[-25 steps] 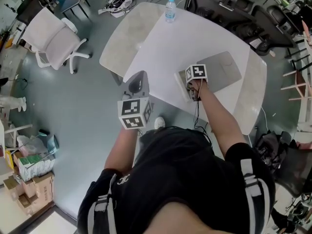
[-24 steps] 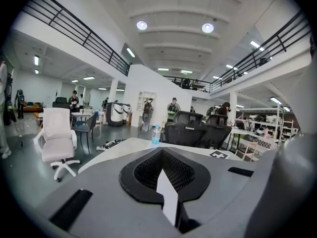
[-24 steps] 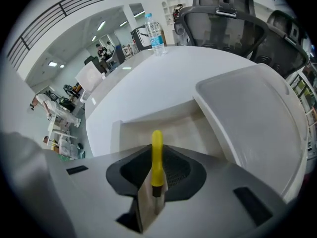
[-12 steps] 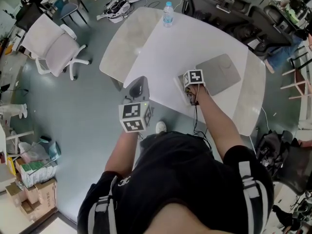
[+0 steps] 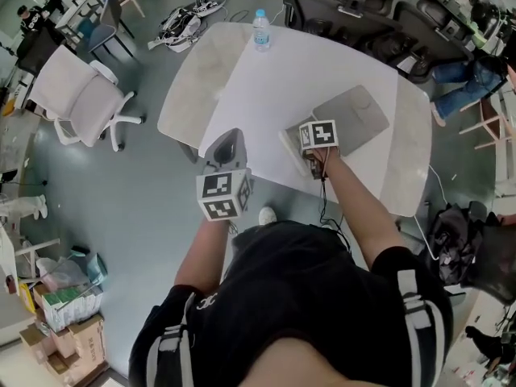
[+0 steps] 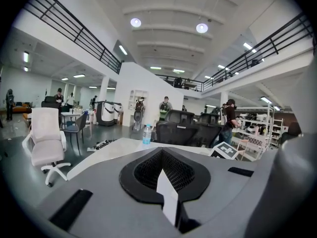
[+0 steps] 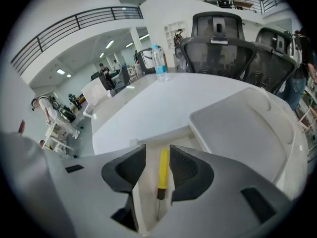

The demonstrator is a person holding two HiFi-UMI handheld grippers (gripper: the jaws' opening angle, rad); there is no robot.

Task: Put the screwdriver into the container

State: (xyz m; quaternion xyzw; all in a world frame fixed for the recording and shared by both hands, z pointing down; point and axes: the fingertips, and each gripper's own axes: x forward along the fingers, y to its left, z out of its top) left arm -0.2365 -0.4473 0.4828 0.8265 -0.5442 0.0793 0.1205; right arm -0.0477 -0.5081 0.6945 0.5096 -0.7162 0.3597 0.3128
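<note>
Right tool [image 7: 157, 151]: jaws opening, with a gap either side of the screwdriver [image 7: 162, 168], which appears to lie in the white container [image 7: 144, 202] at lower centre of the frame. Placement looks done; withdrawal remains. The long axis runs up-down, handle uppermost, tip lowermost. Left tool [image 6: 166, 182]: jaws together, empty.

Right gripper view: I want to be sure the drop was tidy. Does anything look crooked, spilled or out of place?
Nothing stands out. The screwdriver lies straight in the white container, between the opening jaws of the right gripper, whose pads stand clear of it. The water bottle behind stands upright.
</note>
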